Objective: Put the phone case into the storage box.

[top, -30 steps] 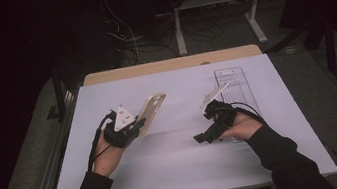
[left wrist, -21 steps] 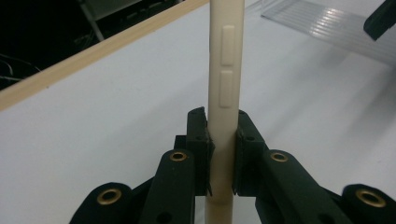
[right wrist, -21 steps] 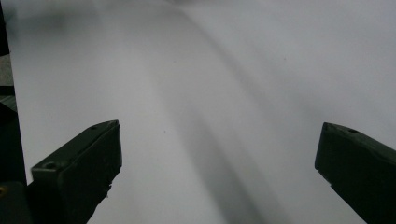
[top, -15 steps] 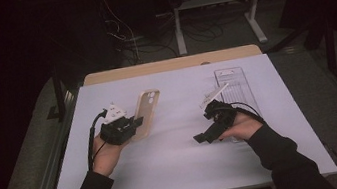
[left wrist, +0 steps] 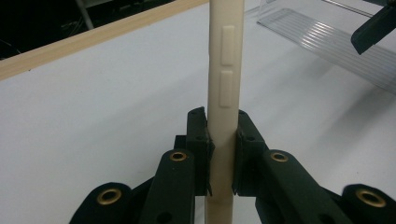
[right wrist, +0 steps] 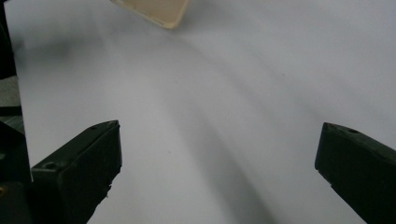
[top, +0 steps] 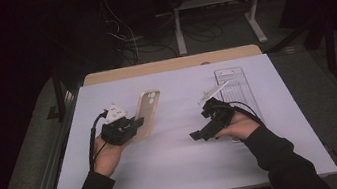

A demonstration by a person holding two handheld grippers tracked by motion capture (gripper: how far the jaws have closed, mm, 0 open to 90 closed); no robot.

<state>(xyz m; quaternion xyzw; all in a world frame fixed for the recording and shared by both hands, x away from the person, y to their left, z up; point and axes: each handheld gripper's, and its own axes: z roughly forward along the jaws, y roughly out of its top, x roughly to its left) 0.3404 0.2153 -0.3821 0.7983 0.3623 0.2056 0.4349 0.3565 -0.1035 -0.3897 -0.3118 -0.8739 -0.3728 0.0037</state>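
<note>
Item in hand: a cream phone case (top: 146,112), clamped by its lower end between the left tongs (top: 133,126), left of the bench's middle. Over the last second the case has swung from a slant toward the far right corner to a more upright line pointing at the far edge, and the left hand (top: 107,154) has drawn a little toward the left edge. In the left gripper view the case (left wrist: 225,93) stands edge-on between the clenched jaws, its two side buttons facing the camera, lifted clear of the sheet as far as can be judged. Right tongs (top: 201,132): released, jaws spread wide in the right gripper view over bare white, with a corner of the case (right wrist: 154,11) at the top of that view; the right hand (top: 237,125) has kept its place near the right half of the bench. Judgement: the turn looks like presenting the case for the free tongs to take or work on; that step is not yet made. Surface: a white sheet (top: 178,174) covering the bench, a strip of pale wood (top: 172,64) showing along the far edge, a clear ribbed plastic tray (top: 236,84) lying flat toward the far right corner. Room: dark; beyond the far edge, loose cables (top: 122,35) on the floor and the white legs of another table (top: 257,8).
</note>
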